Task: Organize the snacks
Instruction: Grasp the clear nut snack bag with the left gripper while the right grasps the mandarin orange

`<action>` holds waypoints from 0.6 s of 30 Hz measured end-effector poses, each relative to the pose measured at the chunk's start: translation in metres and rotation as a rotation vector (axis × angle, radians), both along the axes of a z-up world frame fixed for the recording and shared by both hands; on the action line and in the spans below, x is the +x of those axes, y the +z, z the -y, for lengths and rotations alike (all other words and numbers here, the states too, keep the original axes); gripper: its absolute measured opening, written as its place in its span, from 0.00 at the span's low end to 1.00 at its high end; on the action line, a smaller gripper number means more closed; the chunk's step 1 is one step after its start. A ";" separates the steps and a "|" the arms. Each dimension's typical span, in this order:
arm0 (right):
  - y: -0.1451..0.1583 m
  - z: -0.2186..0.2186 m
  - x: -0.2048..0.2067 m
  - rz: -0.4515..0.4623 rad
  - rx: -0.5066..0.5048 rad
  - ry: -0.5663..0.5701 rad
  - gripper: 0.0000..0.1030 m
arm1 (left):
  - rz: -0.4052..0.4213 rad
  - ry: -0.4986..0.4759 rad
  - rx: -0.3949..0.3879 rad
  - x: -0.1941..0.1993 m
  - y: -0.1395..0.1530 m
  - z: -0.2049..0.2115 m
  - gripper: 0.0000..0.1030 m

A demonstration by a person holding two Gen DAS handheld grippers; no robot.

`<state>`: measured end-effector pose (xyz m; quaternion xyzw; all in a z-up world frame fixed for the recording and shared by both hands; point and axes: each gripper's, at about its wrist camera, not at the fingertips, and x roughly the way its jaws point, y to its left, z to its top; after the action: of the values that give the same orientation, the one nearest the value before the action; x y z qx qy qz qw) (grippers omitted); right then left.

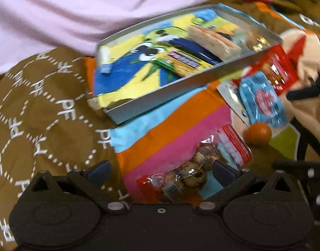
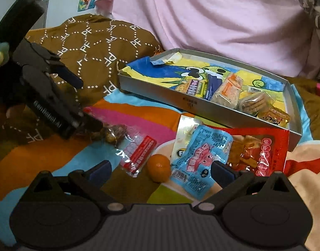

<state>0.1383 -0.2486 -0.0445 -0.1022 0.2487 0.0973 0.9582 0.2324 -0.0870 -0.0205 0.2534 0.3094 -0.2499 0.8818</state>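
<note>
While the right gripper (image 2: 160,170) gapes empty, the left gripper (image 1: 160,168) straddles a crinkly clear quail-egg packet (image 1: 189,172), not pinched.

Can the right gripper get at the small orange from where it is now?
Probably yes. The right gripper is open, and the orange lies bare on the cloth between its fingers. The blue packet touches its right side and may get pinched too.

Home, likely bedroom: bright cartoon-print bedsheet (image 2: 139,117) underfoot, brown monogram pillow (image 2: 101,41) at 10 o'clock, pink bedding (image 2: 212,16) at 12 o'clock.
</note>
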 end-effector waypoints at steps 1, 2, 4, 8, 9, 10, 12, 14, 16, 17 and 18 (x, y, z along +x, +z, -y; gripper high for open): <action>-0.001 0.000 0.001 0.000 -0.007 -0.001 1.00 | 0.001 -0.019 0.011 0.001 -0.003 0.001 0.99; -0.002 0.001 0.002 -0.001 -0.009 0.000 1.00 | -0.004 -0.041 0.022 0.001 -0.005 0.003 0.99; -0.003 0.002 0.003 -0.003 -0.008 0.003 0.98 | -0.005 -0.102 0.052 0.003 -0.011 0.006 0.99; -0.007 -0.002 0.006 0.003 -0.039 0.013 0.89 | 0.008 -0.200 0.105 0.005 -0.019 0.011 0.99; -0.008 -0.003 0.007 0.005 -0.045 0.016 0.86 | -0.004 -0.218 0.109 0.006 -0.020 0.012 0.98; -0.009 -0.003 0.008 0.002 -0.049 0.019 0.84 | -0.016 -0.234 0.114 0.008 -0.021 0.012 0.95; -0.011 -0.004 0.010 -0.009 -0.049 0.024 0.76 | -0.047 -0.251 0.125 0.010 -0.022 0.012 0.91; -0.013 -0.004 0.012 -0.019 -0.045 0.025 0.71 | -0.086 -0.259 0.122 0.011 -0.023 0.011 0.85; -0.013 -0.003 0.013 -0.021 -0.038 0.031 0.63 | -0.117 -0.254 0.111 0.010 -0.022 0.010 0.83; -0.013 -0.003 0.013 -0.021 -0.037 0.033 0.61 | -0.132 -0.254 0.109 0.010 -0.021 0.010 0.81; -0.013 -0.003 0.013 -0.023 -0.036 0.036 0.59 | -0.153 -0.256 0.106 0.009 -0.020 0.011 0.77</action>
<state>0.1517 -0.2453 -0.0572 -0.1228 0.2596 0.1112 0.9514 0.2416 -0.0979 -0.0408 0.3170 0.3536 -0.3623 0.8020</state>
